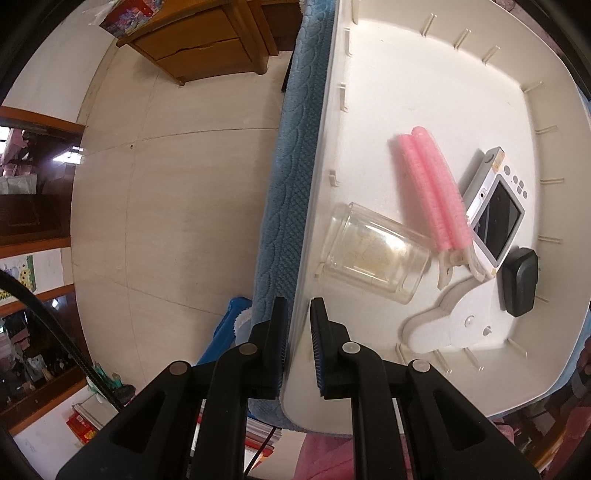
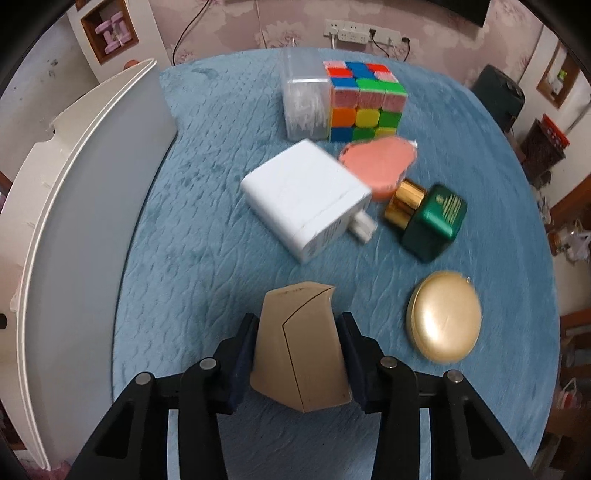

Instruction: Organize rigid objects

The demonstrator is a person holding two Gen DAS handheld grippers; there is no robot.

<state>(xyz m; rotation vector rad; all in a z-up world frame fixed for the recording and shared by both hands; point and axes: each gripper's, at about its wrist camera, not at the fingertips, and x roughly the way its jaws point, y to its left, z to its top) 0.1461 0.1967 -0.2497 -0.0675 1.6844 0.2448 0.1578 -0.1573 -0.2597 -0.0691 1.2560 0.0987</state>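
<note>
My left gripper (image 1: 298, 325) is shut on the rim of a white plastic bin (image 1: 388, 92), one finger on each side of its wall. In the bin lie a clear glass jar (image 1: 373, 253), a pink hair clip (image 1: 432, 192), a white digital camera (image 1: 496, 210), a black case (image 1: 519, 282) and a white lid-like piece (image 1: 450, 325). My right gripper (image 2: 299, 334) is shut on a tan angular box (image 2: 299, 343) above the blue cloth. On the cloth lie a white charger (image 2: 306, 195), a green bottle (image 2: 428, 221), a gold compact (image 2: 445, 321), a pink pouch (image 2: 380, 164), a puzzle cube (image 2: 364, 101) and a clear box (image 2: 304, 99).
The bin (image 2: 85, 221) stands at the left of the blue-covered table (image 2: 184, 240) in the right wrist view. Beyond the table edge lie a tiled floor (image 1: 177, 184) and a wooden cabinet (image 1: 207, 40). Wall sockets (image 2: 360, 31) sit behind the table.
</note>
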